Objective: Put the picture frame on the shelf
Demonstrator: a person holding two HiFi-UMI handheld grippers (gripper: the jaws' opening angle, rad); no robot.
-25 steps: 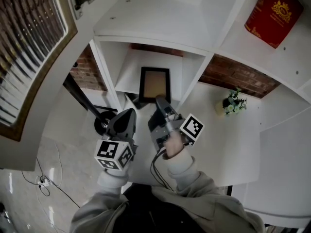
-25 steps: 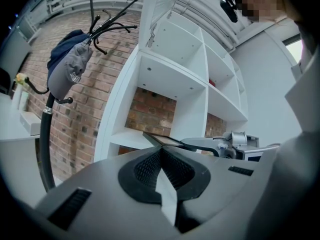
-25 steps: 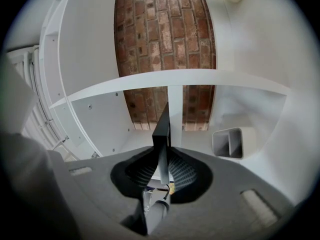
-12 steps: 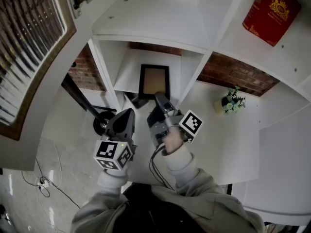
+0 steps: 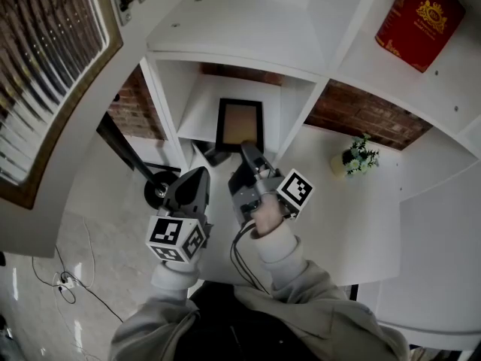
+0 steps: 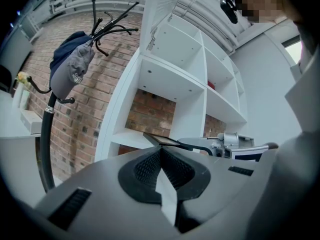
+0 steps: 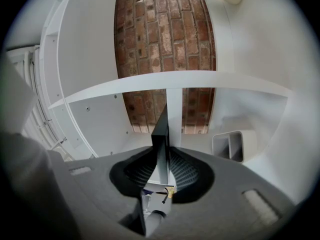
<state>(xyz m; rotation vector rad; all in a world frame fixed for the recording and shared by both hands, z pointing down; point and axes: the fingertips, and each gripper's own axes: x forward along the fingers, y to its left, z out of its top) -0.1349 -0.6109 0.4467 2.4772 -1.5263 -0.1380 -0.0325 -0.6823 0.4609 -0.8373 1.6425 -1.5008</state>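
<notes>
The picture frame (image 5: 240, 122), black-edged with a tan centre, lies in the middle cubby of the white shelf (image 5: 225, 40). My right gripper (image 5: 246, 150) reaches into that cubby and is shut on the frame's near edge. In the right gripper view the frame (image 7: 161, 131) stands edge-on between the right gripper's (image 7: 162, 159) ribbed pads. My left gripper (image 5: 197, 177) hangs to the left, outside the cubby, shut with nothing in it. In the left gripper view the left gripper's (image 6: 160, 156) pads meet, and the frame (image 6: 162, 140) shows beyond them.
A red book (image 5: 418, 19) leans on the upper right shelf. A small potted plant (image 5: 358, 158) stands on the right ledge. A coat stand (image 6: 75, 69) with hanging clothes rises left of the shelf before a brick wall. Its base (image 5: 158, 190) sits near my left gripper.
</notes>
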